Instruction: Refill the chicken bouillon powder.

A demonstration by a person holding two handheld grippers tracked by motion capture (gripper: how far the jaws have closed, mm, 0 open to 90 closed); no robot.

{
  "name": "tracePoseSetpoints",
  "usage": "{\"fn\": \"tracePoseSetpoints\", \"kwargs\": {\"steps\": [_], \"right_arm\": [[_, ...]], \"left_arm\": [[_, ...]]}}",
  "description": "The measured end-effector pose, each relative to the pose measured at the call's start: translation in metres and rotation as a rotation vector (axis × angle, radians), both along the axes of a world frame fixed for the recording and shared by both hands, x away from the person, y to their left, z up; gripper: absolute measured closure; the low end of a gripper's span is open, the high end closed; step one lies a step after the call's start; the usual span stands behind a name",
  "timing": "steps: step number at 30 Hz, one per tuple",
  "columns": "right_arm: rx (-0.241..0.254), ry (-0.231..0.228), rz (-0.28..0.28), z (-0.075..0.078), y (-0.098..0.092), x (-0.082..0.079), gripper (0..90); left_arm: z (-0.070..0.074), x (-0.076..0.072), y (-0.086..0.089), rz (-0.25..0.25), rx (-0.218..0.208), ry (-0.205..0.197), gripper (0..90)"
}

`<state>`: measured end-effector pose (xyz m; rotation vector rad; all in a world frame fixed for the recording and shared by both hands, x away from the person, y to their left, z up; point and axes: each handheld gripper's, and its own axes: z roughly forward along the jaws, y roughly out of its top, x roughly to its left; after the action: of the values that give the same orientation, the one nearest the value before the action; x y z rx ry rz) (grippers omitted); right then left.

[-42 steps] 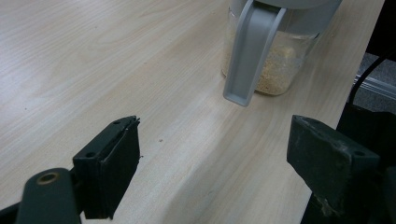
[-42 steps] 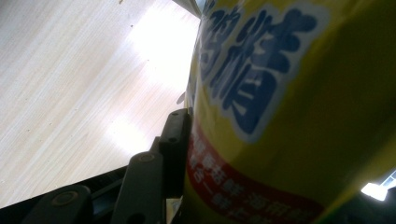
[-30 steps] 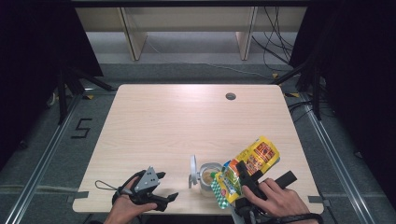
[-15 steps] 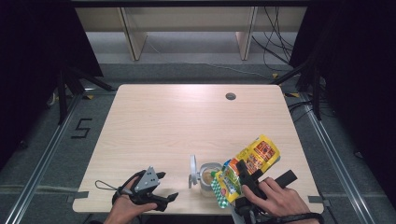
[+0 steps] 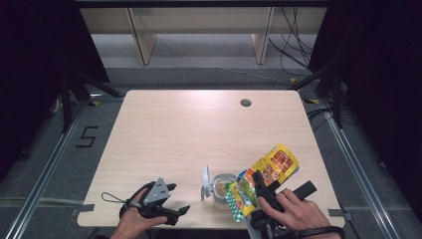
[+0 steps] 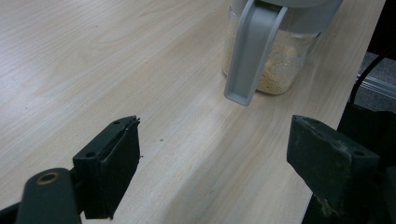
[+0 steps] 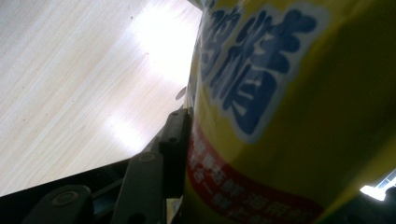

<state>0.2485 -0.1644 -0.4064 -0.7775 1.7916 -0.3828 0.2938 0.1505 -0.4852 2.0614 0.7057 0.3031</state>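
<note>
- Change check against the high-view frames of the last second: none. The yellow packet [image 5: 266,177] is tilted over the jar [image 5: 222,190] exactly as before, both hands in the same spots. Judgement: a held pour or a pause mid-pour; no grains seen falling, so I cannot tell whether anything is flowing.
- Right gripper [image 5: 260,185]: at roughly 5 o'clock on the table [image 5: 189,134], close to the near edge. Jaws partly closed and clamped on the packet; in the right gripper view one black jaw presses flat against the packet [image 7: 280,116] side, the other is hidden behind it.
- Right hand [image 5: 293,211]: wrapped round the gripper body, forearm entering from 5 o'clock, gripper pointing toward 11 o'clock so the packet leans, its lower end over the jar mouth.
- Jar: at 6 o'clock on the table, just beside the packet, grey lid [image 5: 205,180] flipped up on the 9 o'clock side. Left gripper view shows pale granules already inside the jar [image 6: 275,56], filling its lower part.
- Left gripper [image 5: 174,199]: at 7 o'clock near the table edge, jaws wide apart, nothing between them; only bare tabletop is in the gap.
- Left hand [image 5: 134,219]: low, gripper lying nearly level, pointing toward 3 o'clock at the jar, apart from it. Judgement: positioned to steady the jar or shut the lid once filling ends.
</note>
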Motion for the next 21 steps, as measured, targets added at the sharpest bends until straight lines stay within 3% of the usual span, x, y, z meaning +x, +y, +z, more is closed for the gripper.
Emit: {"fn": "tracePoseSetpoints", "kwargs": {"steps": [1,2,5,7,9,10,14,16,20,21], "right_arm": [[-0.027,-0.004,0.021,0.0018,0.0007,0.0012,62.2],[0.004,-0.018,0.014,0.0003,-0.0006,-0.0003,62.1],[-0.023,-0.022,0.029,0.0020,-0.0003,0.0011,62.2],[0.001,-0.021,0.014,0.0009,-0.0015,0.0002,62.2],[-0.022,-0.021,0.026,0.0020,-0.0011,0.0010,62.2],[0.002,-0.019,0.010,0.0006,-0.0017,0.0000,62.2],[-0.003,-0.002,-0.002,0.0004,-0.0017,0.0000,62.2],[-0.004,0.001,-0.002,0.0005,-0.0022,0.0002,62.2],[0.001,0.001,-0.007,0.0007,-0.0030,0.0018,62.2],[-0.004,-0.019,0.008,0.0007,-0.0030,0.0019,62.2]], "left_arm": [[-0.0001,0.0003,0.0004,-0.004,0.002,-0.002,16.8],[0.0004,-0.0001,0.0005,0.001,0.008,-0.002,16.8],[0.0001,-0.0001,-0.0001,0.005,-0.001,0.001,16.8],[0.0001,0.0010,0.0008,-0.009,0.011,-0.013,16.8],[0.0001,0.0007,0.0006,-0.007,0.008,-0.010,16.8],[-0.0002,0.0005,-0.0001,-0.004,-0.001,-0.009,16.8],[-0.0001,-0.0002,-0.0004,0.001,0.000,0.000,16.8],[0.0007,0.0016,0.0011,-0.019,0.023,-0.020,16.8],[0.0010,0.0016,0.0013,-0.022,0.034,-0.015,16.8],[0.0008,0.0018,0.0013,-0.024,0.032,-0.014,16.8]]}}
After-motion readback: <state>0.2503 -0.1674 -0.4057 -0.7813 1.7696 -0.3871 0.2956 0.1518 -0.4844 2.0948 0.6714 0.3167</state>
